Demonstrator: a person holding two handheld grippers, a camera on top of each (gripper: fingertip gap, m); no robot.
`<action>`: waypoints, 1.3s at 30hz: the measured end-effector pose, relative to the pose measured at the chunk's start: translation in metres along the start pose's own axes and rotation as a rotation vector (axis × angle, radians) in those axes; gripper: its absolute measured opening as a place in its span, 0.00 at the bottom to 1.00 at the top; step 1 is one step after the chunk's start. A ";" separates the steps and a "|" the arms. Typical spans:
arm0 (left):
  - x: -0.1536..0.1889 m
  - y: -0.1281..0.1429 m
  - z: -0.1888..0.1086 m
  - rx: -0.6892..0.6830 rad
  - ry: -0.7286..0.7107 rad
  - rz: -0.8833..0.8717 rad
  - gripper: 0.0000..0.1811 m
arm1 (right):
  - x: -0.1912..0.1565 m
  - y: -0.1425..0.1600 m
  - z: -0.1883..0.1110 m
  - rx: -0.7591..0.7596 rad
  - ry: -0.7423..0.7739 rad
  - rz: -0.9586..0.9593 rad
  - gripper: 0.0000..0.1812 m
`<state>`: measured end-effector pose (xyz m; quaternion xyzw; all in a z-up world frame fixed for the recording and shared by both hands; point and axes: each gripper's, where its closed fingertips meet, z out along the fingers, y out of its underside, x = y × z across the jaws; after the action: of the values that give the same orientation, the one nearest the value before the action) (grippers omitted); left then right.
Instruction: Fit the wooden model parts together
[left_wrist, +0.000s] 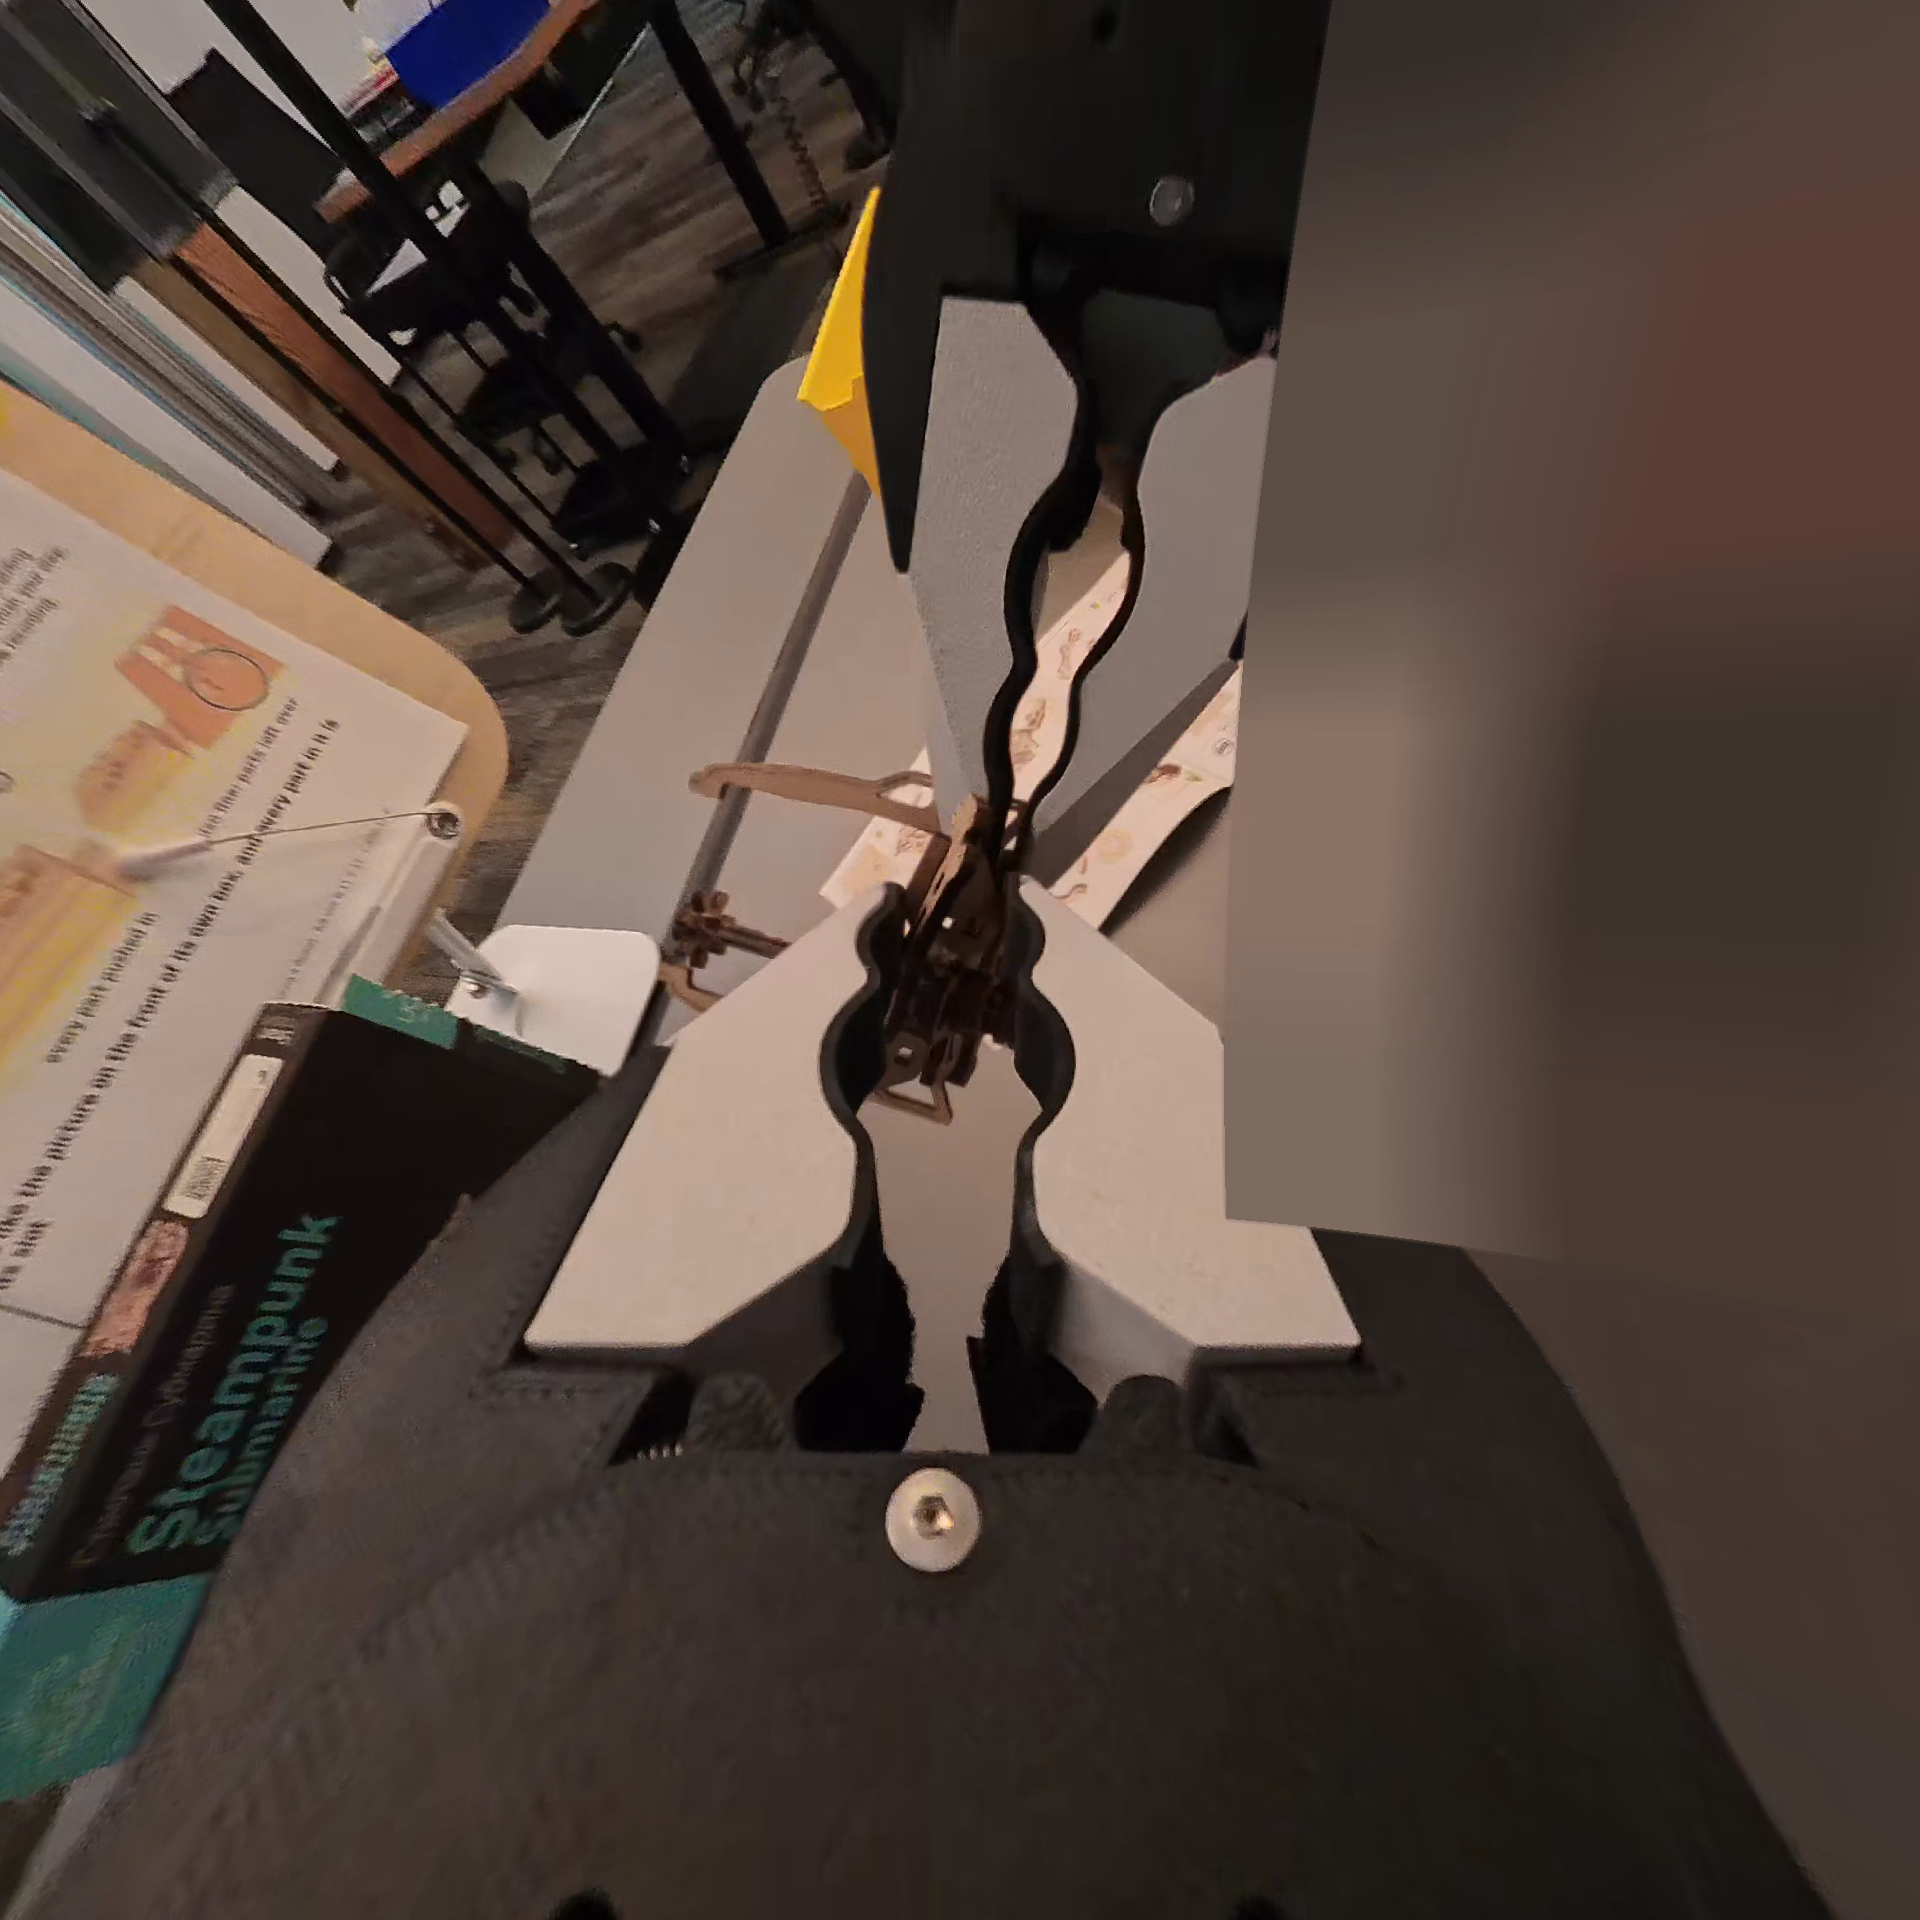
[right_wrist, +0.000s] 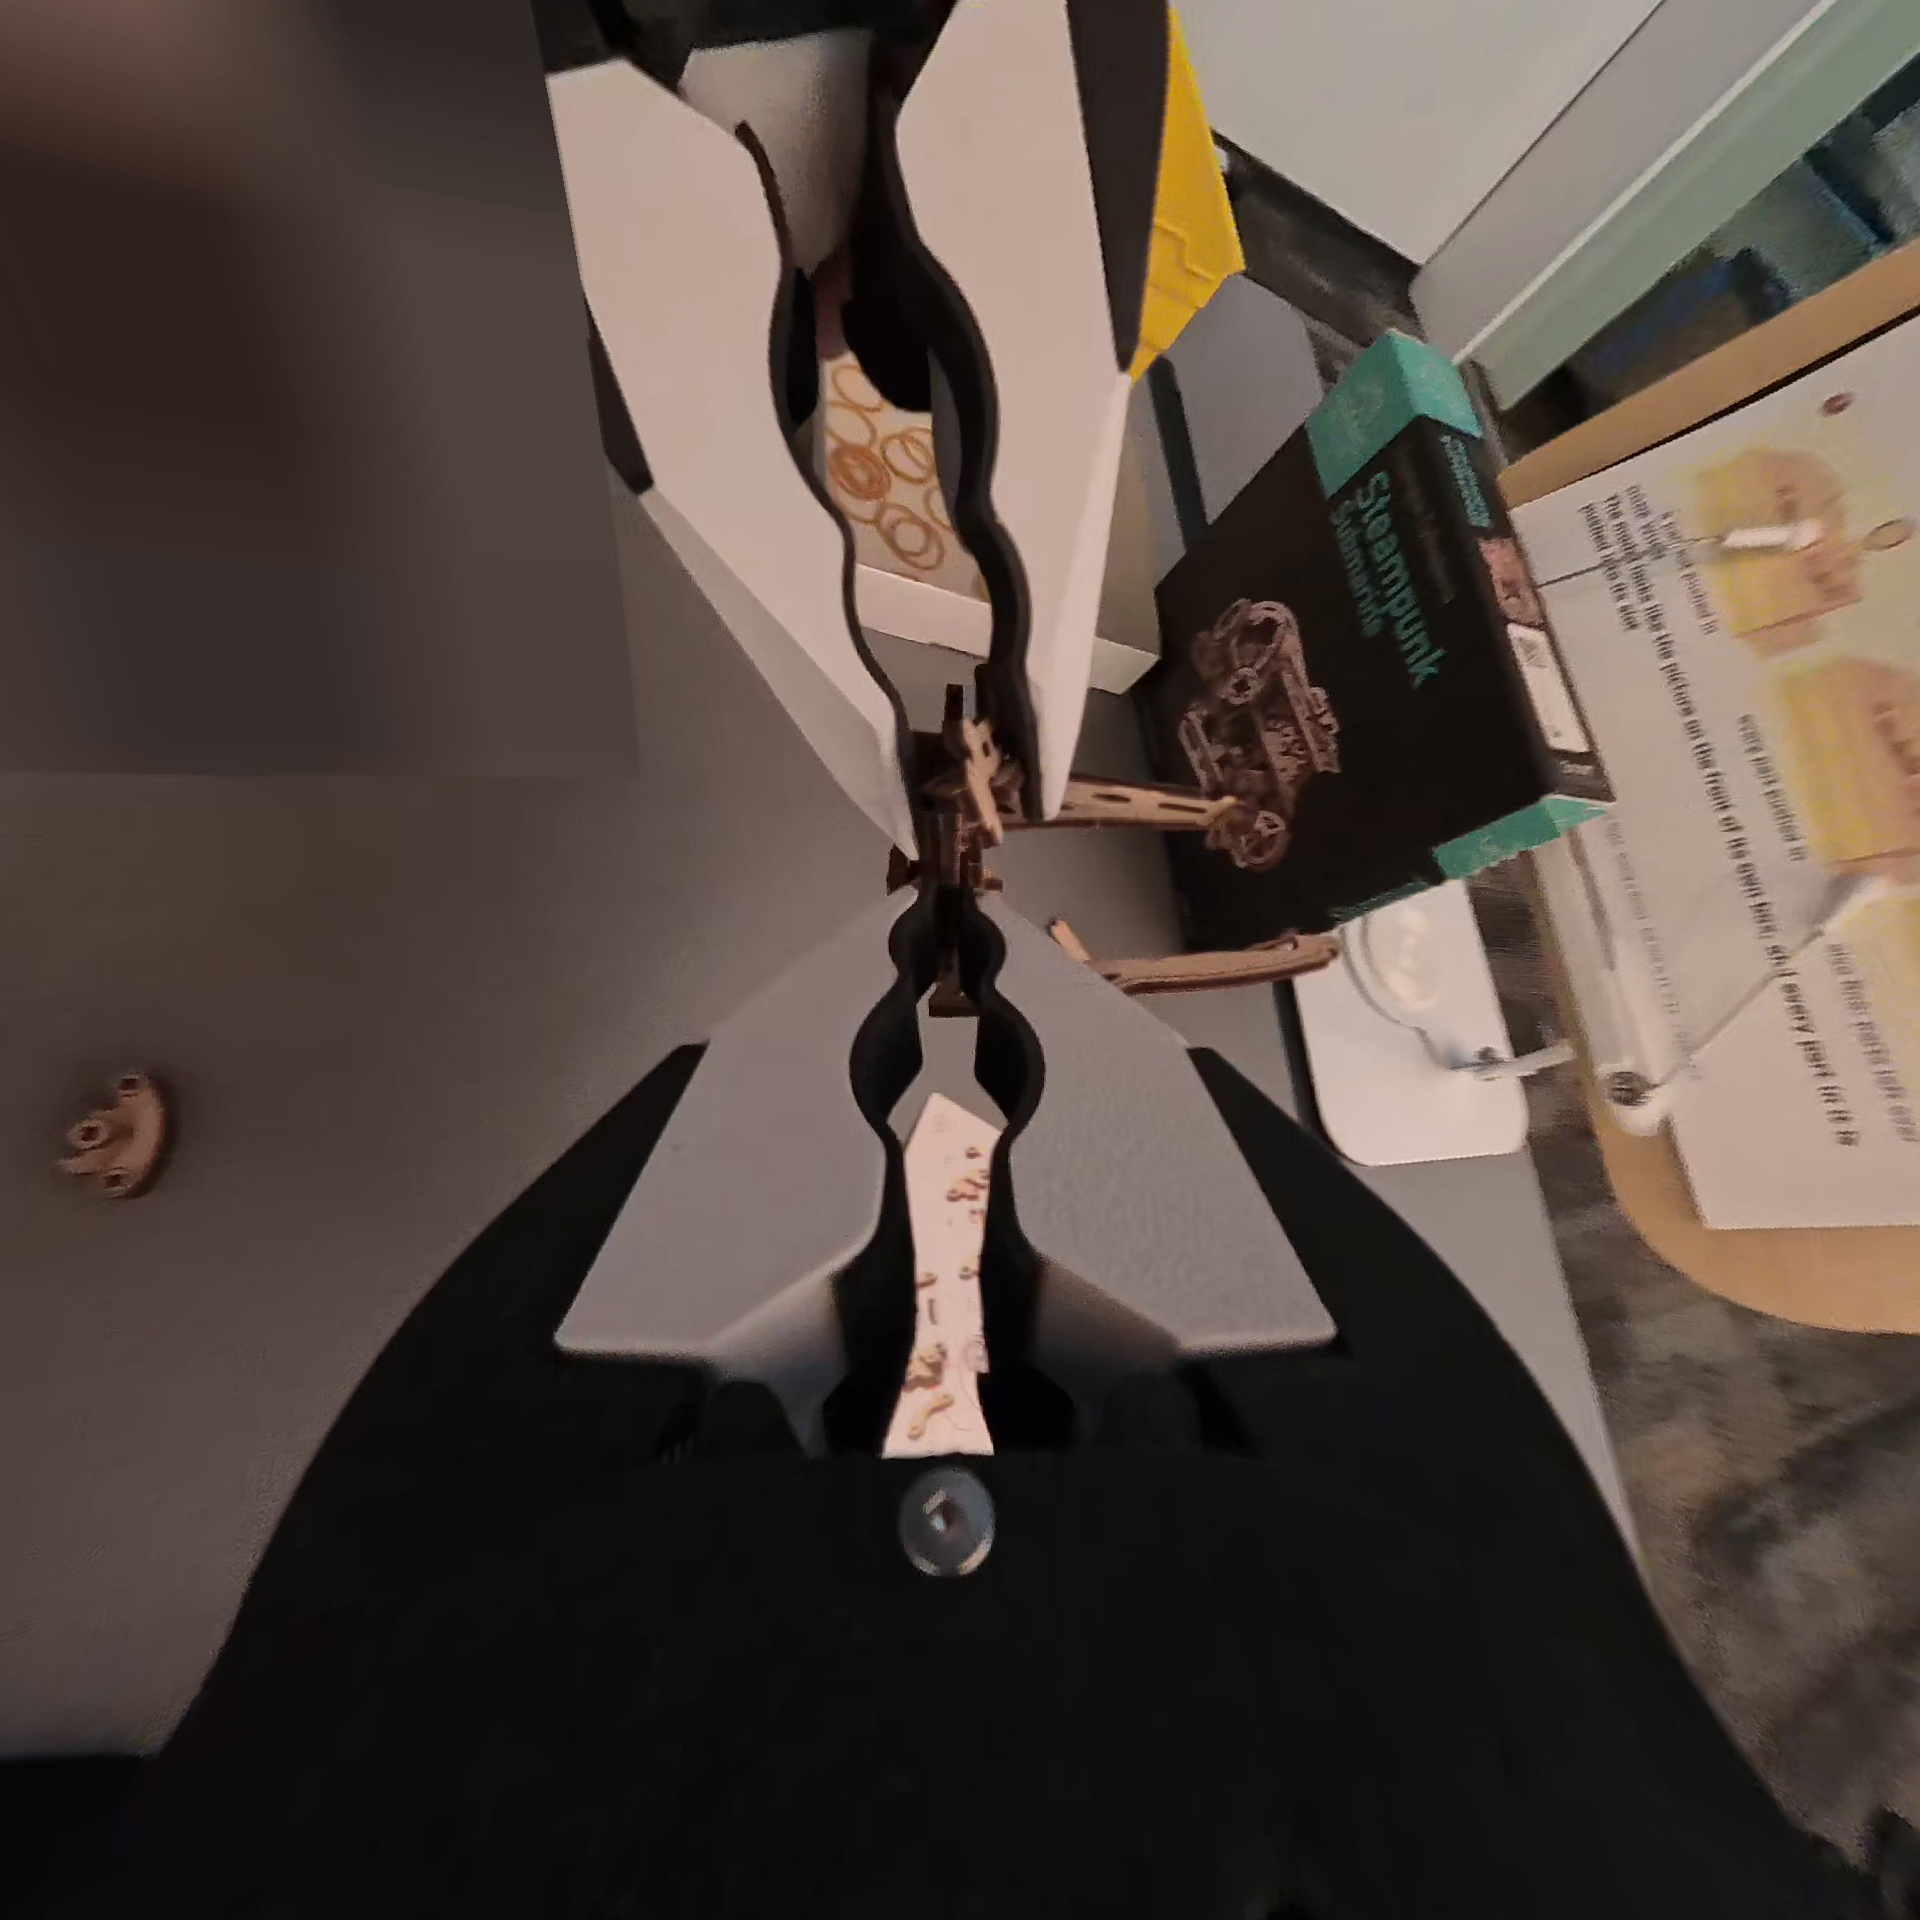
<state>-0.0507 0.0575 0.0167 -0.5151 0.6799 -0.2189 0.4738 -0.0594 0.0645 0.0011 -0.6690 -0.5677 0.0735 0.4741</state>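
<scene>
— Wooden model assembly, where was it?

— Held in the air between the two claws, above the grey surface. The left claw was closed on its near end, dark wavy pads pressed against the small brown plates.

— And the other one?

— The right claw met it tip to tip from the opposite side, also clamped on the wooden assembly. Two thin wooden arms stuck out sideways from the cluster, toward the box.

— What lay around it?

— A black and teal kit box stood just beside the arms, tilted against a white stand. Past that, a printed instruction sheet rested on a tan board. A small loose wooden piece with three holes lay well apart on the surface. A white sheet of laser-cut rings showed through the gap of the left claw, and a paper with small drawings lay under the right one.
</scene>
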 end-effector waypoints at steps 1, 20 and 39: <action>0.000 0.001 -0.001 -0.009 -0.012 0.023 0.09 | 0.001 -0.001 0.000 -0.012 0.020 -0.018 0.01; 0.009 0.014 -0.003 -0.137 0.020 -0.021 0.09 | -0.014 0.001 0.009 -0.018 -0.116 0.130 0.01; 0.013 0.035 0.009 -0.142 0.248 -0.440 0.09 | -0.017 0.015 0.016 -0.191 -0.078 0.119 0.00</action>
<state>-0.0604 0.0606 -0.0204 -0.6516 0.6181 -0.3301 0.2905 -0.0651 0.0609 -0.0254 -0.7403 -0.5493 0.0730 0.3805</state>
